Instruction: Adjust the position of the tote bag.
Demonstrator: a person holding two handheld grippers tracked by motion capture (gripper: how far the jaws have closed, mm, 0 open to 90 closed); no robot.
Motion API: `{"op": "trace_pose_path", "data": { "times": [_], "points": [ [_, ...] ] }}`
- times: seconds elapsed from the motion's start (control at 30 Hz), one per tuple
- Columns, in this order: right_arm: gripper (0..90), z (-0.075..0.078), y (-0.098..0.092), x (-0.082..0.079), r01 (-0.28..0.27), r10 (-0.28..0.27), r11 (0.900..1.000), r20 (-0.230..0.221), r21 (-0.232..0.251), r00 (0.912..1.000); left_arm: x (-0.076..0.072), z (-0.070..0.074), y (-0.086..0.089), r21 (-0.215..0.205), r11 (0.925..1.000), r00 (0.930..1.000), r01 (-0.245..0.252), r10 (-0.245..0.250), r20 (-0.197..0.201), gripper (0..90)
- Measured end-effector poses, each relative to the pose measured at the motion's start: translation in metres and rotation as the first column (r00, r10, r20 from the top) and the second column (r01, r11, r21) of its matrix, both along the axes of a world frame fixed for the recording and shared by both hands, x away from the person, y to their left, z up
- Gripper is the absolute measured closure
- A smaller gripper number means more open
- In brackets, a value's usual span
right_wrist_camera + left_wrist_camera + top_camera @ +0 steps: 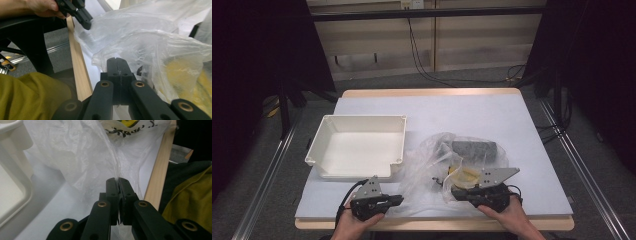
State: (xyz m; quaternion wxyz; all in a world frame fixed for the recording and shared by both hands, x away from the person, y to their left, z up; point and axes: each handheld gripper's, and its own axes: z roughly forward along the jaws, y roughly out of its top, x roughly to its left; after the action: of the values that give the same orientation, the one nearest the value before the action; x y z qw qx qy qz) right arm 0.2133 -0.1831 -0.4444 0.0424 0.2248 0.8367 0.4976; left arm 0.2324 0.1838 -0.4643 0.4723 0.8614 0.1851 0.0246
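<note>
The left gripper [117, 181] is pinching a thin fold of the crumpled clear plastic bag [82, 157] between jaws pressed fully together, the film rising straight up out of the closed tips. The right gripper [117, 61] is likewise clamping the bag's near rim, its jaws meeting with no gap between them and the plastic bunching just beyond them. In the high view the left gripper [398, 200] and the right gripper [455, 192] are sitting near the table's front edge, a hand behind each, with the bag [432, 165] spreading between them and back toward the table's middle. Inside the bag a dark grey speckled block [474, 150] is lying at the far side, and a pale yellow printed packet [463, 174] is lying nearer the right gripper. A shallow white rectangular plastic tray [327, 135] is standing on the left half of the white-topped table [472, 110], its near right corner just beside the bag's left edge. The light wooden front edge of the table [160, 172] is running close beside both grippers, and an olive-yellow garment [30, 97] is showing just past it. Behind the bag and tray, the far half of the table is lying bare, as is the strip along its right edge.
</note>
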Motion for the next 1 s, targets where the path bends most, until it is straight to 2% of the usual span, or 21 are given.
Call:
{"op": "trace_pose_path", "data": {
  "times": [0.1, 0.13, 0.2, 0.27, 0.37, 0.4, 0.43, 0.53, 0.57, 0.67, 0.83, 1.0],
  "points": [
    [90.0, 0.002, -0.004, -0.001, 0.007, -0.007, 1.0, 0.001, 0.007, 1.0, -0.002, 0.003, 0.0, -0.007, 0.9999, 1.0, 0.008, -0.008, 0.006, 88.7],
    [90.0, 0.004, -0.009, -0.002, 0.018, -0.018, 1.0, 0.004, 0.012, 0.9998, -0.004, 0.005, 0.0, -0.035, 0.9994, 1.0, 0.005, -0.004, 0.002, 88.7],
    [90.0, 0.006, -0.015, -0.004, 0.028, -0.028, 0.999, 0.012, 0.019, 0.9995, -0.005, 0.009, 0.0, -0.048, 0.9988, 1.0, 0.005, -0.005, 0.007, 88.7],
    [90.0, 0.008, -0.021, -0.004, 0.036, -0.037, 0.999, 0.018, 0.034, 0.9992, -0.007, 0.013, 0.0, -0.064, 0.998, 0.9996, 0.0, 0.002, 0.028, 88.8],
    [90.0, 0.012, -0.026, -0.004, 0.052, -0.053, 0.998, 0.021, 0.046, 0.9984, -0.006, 0.017, 0.002, -0.077, 0.9968, 0.9991, -0.021, 0.024, 0.035, 88.8],
    [90.0, 0.015, -0.032, -0.003, 0.064, -0.066, 0.996, 0.024, 0.058, 0.9975, -0.003, 0.02, 0.004, -0.087, 0.9954, 0.9981, -0.04, 0.044, 0.043, 88.8],
    [90.0, 0.017, -0.035, -0.003, 0.073, -0.075, 0.996, 0.032, 0.06, 0.9967, -0.001, 0.021, 0.005, -0.105, 0.9939, 0.9988, -0.036, 0.039, 0.029, 88.8],
    [90.0, 0.021, -0.04, -0.002, 0.086, -0.089, 0.994, 0.039, 0.072, 0.9953, 0.0, 0.025, 0.006, -0.111, 0.9928, 0.998, -0.044, 0.049, 0.041, 88.8],
    [90.0, 0.025, -0.046, -0.001, 0.104, -0.108, 0.991, 0.047, 0.08, 0.993, 0.001, 0.03, 0.007, -0.137, 0.9898, 0.9976, -0.039, 0.046, 0.052, 89.0],
    [90.0, 0.029, -0.052, 0.0, 0.123, -0.128, 0.988, 0.054, 0.089, 0.9904, 0.002, 0.037, 0.007, -0.166, 0.9855, 0.9973, -0.037, 0.047, 0.056, 89.1],
    [90.0, 0.034, -0.059, 0.0, 0.141, -0.148, 0.985, 0.069, 0.099, 0.9865, 0.004, 0.044, 0.005, -0.182, 0.9831, 0.9974, -0.023, 0.035, 0.062, 89.1],
    [90.0, 0.038, -0.065, 0.001, 0.159, -0.167, 0.982, 0.081, 0.102, 0.9826, 0.009, 0.049, -0.001, -0.165, 0.9861, 0.9974, -0.023, 0.034, 0.064, 89.1]
  ]
}}
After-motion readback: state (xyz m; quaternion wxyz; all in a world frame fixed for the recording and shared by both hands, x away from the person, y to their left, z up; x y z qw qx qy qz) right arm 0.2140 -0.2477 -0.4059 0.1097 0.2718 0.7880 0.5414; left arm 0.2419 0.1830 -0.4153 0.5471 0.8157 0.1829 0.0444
